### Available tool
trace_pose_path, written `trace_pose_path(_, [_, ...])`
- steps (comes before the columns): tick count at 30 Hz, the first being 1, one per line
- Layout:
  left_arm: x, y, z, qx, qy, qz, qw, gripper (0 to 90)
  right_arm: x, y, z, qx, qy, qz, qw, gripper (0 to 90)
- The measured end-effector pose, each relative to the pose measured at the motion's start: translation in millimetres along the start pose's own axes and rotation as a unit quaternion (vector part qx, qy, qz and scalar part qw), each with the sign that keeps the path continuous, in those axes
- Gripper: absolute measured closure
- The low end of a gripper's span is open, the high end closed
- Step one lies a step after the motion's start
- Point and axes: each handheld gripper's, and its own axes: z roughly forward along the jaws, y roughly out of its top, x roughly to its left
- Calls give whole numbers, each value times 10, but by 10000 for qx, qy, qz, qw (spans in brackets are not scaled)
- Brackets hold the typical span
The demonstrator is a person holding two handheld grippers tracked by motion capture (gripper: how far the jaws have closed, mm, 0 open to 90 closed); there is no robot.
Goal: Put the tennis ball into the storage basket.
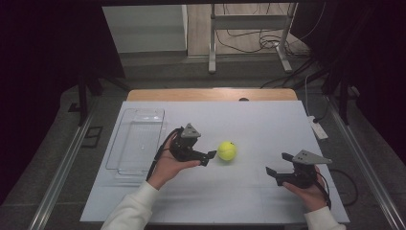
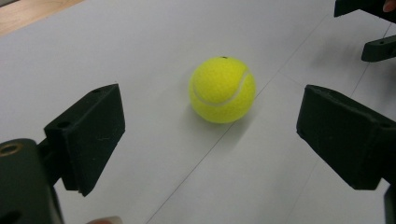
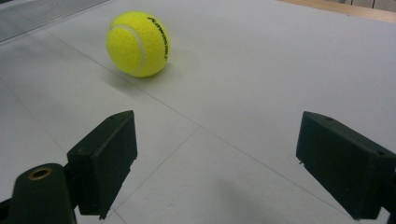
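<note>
Tennis ball [image 1: 227,151] just ahead of wide-spread left claw [image 1: 209,157]

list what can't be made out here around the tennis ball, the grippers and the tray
- Tennis ball: black print in the right gripper view, too small to read.
- Left gripper: in the high view its jaw tips sit near the ball; contact cannot be told there. The left gripper view shows them open and apart from it.
- Clear tray: see-through in the high view, its near end hidden by the left hand.
- Right gripper: body partly hidden by the grey plate.
</note>
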Motion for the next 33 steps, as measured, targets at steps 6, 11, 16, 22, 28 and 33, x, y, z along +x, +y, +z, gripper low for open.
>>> trace_pose_path(6, [-4,18,38,39,-40,12,10000,88,0,0,0,-3,3,7,10000,131])
trace_pose_path(11, [-9,32,65,47,-70,16,10000,88,1,-1,3,16,-1,2,10000,131])
trace_pose_path(16, [-10,41,91,69,-91,21,9999,88,1,0,4,19,2,-1,10000,131])
trace_pose_path(22, [-28,60,136,97,-139,58,9998,88,1,0,4,11,6,3,10000,132])
trace_pose_path(28, [-38,83,179,118,-184,61,9997,87,2,0,5,15,8,11,10000,131])
trace_pose_path(33, [-40,101,208,111,-222,78,9997,87,-1,-1,7,13,5,18,10000,132])
